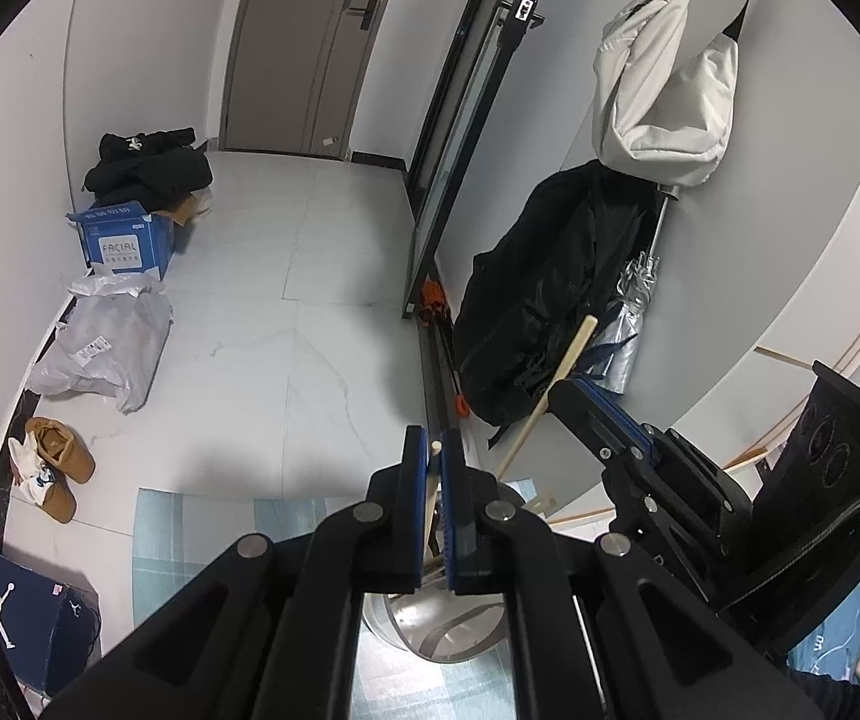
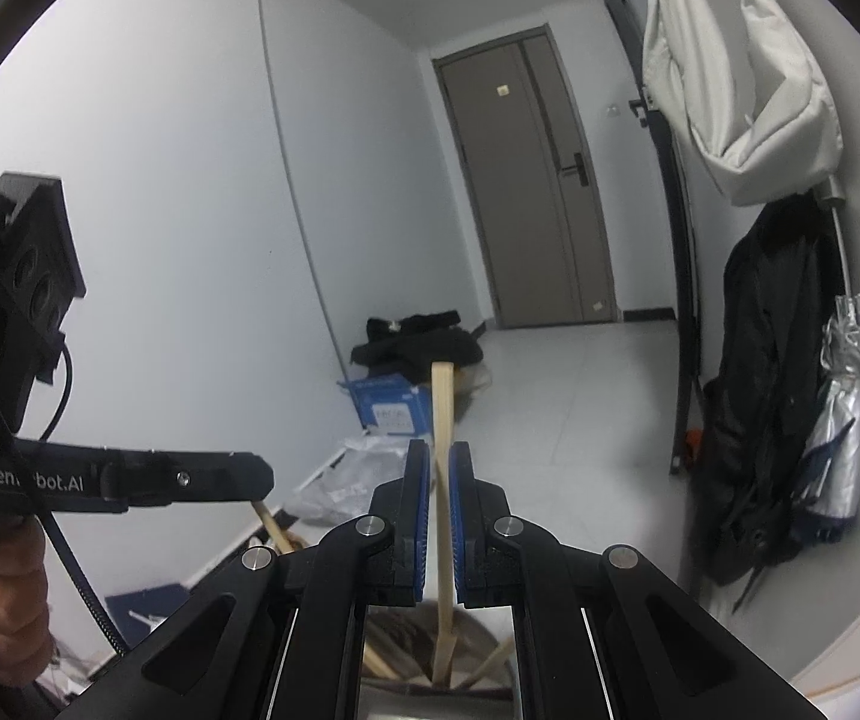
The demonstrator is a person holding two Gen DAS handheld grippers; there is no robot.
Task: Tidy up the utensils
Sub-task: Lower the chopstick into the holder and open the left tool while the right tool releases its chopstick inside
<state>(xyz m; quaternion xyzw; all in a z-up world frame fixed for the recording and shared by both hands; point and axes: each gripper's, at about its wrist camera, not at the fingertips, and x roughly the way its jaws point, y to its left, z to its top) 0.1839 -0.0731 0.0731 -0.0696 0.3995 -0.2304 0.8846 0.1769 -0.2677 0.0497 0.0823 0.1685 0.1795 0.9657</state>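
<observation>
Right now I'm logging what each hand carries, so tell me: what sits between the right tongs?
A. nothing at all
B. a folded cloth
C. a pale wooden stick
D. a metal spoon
C: in the right wrist view the right tongs are clamped on a pale wooden stick, whose lower end reaches down toward the metal container.
</observation>
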